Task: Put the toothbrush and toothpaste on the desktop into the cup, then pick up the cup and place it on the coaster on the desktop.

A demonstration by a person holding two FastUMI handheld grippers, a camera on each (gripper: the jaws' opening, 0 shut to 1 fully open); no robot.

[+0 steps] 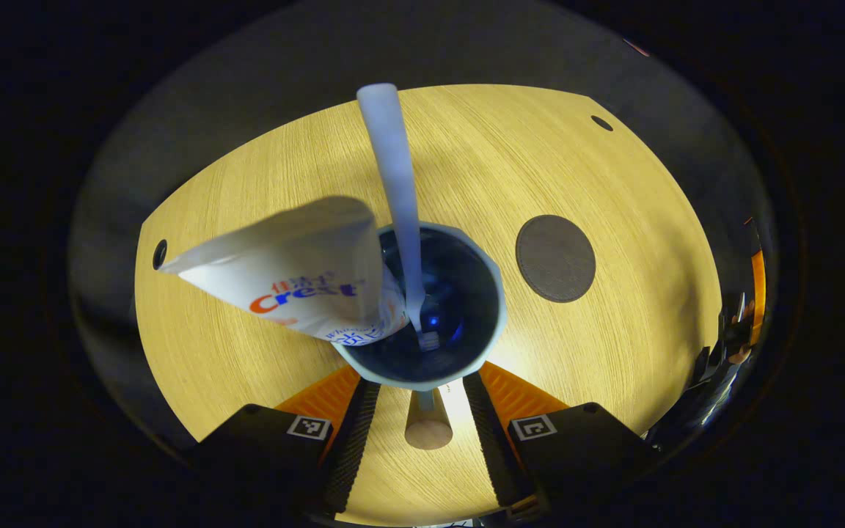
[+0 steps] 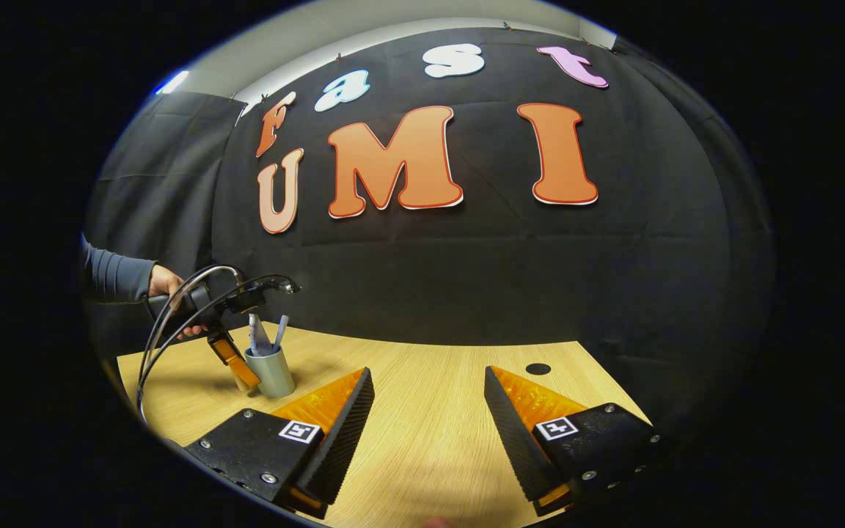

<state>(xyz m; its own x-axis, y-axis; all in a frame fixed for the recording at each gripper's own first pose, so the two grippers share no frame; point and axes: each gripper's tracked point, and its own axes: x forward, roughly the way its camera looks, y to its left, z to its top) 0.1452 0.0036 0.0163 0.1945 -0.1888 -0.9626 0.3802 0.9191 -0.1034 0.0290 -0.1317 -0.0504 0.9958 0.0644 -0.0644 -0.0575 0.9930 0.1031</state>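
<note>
wooden desktop [image 1: 576, 169] | round coaster [image 1: 555, 258] flat | cup [image 1: 492, 293] beside it

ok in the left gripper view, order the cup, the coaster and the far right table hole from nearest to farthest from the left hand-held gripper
1. Cup: right between the left hand-held gripper fingers, holding the toothpaste and toothbrush.
2. Coaster: on the table, beyond the cup and to the right.
3. Table hole: near the far right edge.
</note>
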